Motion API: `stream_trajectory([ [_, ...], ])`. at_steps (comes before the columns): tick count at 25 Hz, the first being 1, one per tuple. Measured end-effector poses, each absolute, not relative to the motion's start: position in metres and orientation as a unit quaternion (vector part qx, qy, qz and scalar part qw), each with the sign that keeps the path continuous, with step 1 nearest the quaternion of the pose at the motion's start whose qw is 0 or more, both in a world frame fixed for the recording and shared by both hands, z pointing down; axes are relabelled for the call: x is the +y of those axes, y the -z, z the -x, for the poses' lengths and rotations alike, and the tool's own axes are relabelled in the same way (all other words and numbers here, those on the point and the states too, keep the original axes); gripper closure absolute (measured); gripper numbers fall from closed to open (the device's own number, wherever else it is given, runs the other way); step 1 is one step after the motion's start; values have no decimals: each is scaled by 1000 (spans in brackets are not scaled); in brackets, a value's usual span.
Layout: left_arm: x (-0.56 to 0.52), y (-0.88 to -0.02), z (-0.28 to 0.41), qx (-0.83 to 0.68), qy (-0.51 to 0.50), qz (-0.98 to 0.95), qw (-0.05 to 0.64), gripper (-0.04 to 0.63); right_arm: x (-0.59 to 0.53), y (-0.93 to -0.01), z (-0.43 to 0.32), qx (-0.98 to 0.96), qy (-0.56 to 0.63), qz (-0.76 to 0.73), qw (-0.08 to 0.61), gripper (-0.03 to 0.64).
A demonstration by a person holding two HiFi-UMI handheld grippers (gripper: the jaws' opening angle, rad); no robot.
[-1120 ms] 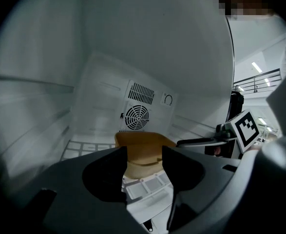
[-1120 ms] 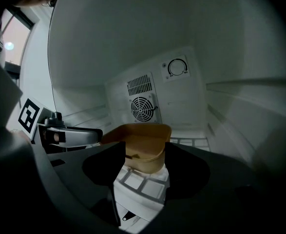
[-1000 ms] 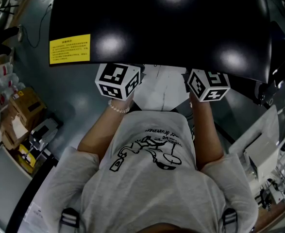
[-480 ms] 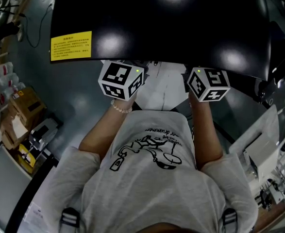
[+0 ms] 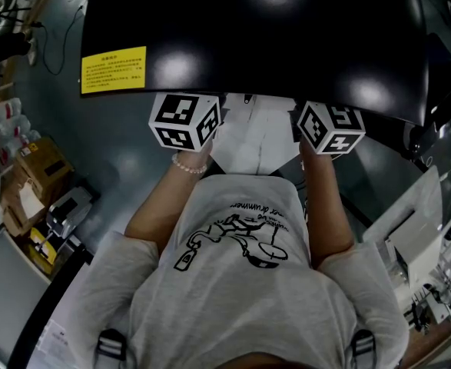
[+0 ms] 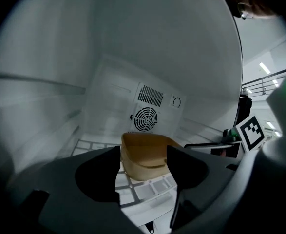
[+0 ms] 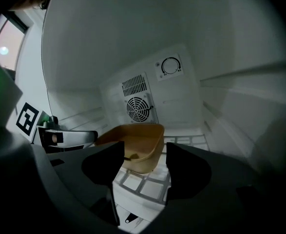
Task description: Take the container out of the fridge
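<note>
the tan container (image 6: 145, 156) sits on the wire shelf (image 6: 147, 189) inside the fridge, in front of the fan grille (image 6: 146, 118). it lies straight ahead of the left gripper (image 6: 143, 172), beyond the jaw tips, and ahead and slightly left of the right gripper (image 7: 142, 172). both sets of jaws have just been opening; they stand wide apart and hold nothing. the left gripper appears nearer, so both must advance before closing.
</note>
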State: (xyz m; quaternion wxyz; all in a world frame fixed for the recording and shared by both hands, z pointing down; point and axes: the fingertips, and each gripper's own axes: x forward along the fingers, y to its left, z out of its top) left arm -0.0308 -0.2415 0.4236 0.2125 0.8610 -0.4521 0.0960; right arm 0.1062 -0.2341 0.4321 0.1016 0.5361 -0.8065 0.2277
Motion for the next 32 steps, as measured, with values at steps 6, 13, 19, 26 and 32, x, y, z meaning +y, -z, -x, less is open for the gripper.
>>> stream_trajectory([
  [6,-241,-434,19,-428,-105,-866,236,296,-239,-433,-101,-809,-236,-529,100,359],
  [13,-239,-434,13,-417,-108,-871,235,298,-239,-433,-95,-812,-244,-521,93,359],
  [19,-234,-433,11,-411,-109,-874,233,298,-235,-434,-99,-809,-245,-526,93,359],
  [26,-225,-430,12,-410,-109,-876,231,298,-226,-435,-94,-814,-246,-517,100,359],
  [32,-216,-426,11,-408,-106,-877,230,298,-218,-433,-93,-816,-244,-514,104,359],
])
